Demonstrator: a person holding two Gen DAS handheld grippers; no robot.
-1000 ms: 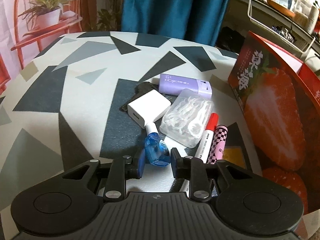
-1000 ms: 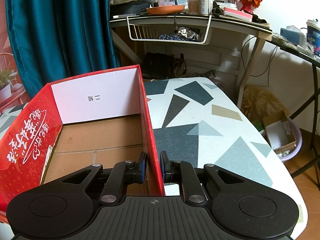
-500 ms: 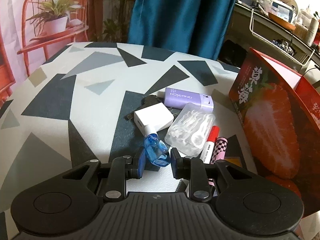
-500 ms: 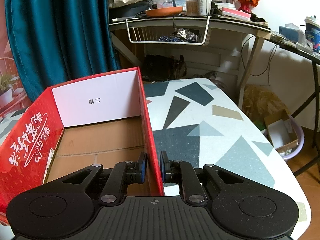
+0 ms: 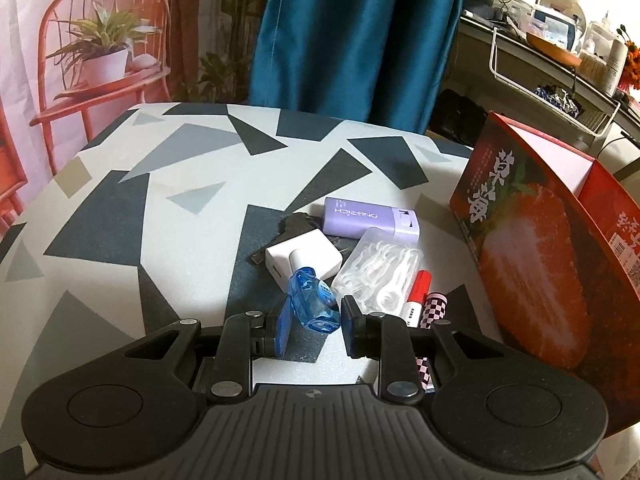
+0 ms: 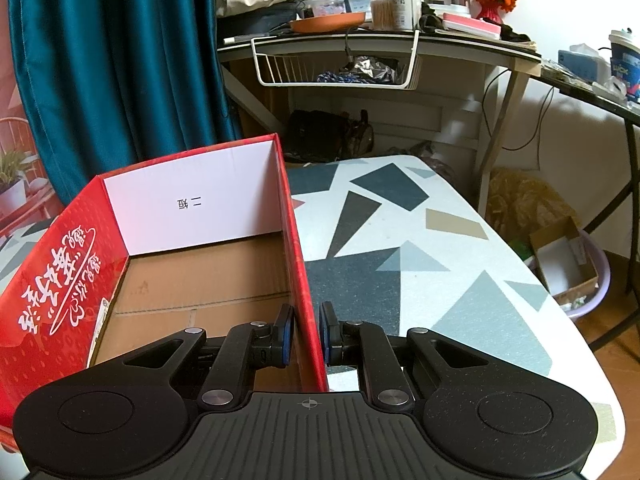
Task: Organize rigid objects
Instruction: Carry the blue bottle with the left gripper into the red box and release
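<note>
The red box [image 6: 72, 280] stands open on the table [image 6: 400, 240]; its cardboard floor is bare as far as the view reaches, with a white inner end wall at the far side. The right gripper [image 6: 306, 334] is clenched on the box's right side wall, one pad inside the box and one outside, the wall running straight ahead from between the jaws.

In the left wrist view the same box shows its strawberry-printed outer wall to the right of the jaws. The left gripper [image 5: 312, 326] has its jaws partly closed around the base of a small blue bottle [image 5: 312, 304]. The left pad touches the bottle; whether the right pad presses on it I cannot tell. The bottle's long axis runs forward and slightly left from the jaws, its white cap at the far end, overlapping a white charger block [image 5: 304, 258].

Just ahead and right of the jaws lies a clear case of floss picks [image 5: 380, 270]. Beyond it lies a purple case [image 5: 370, 218], long axis across the view. Right of the right jaw, a red-capped marker [image 5: 416, 296] and a checkered pink tube [image 5: 434, 310] lie side by side, pointing away.
</note>
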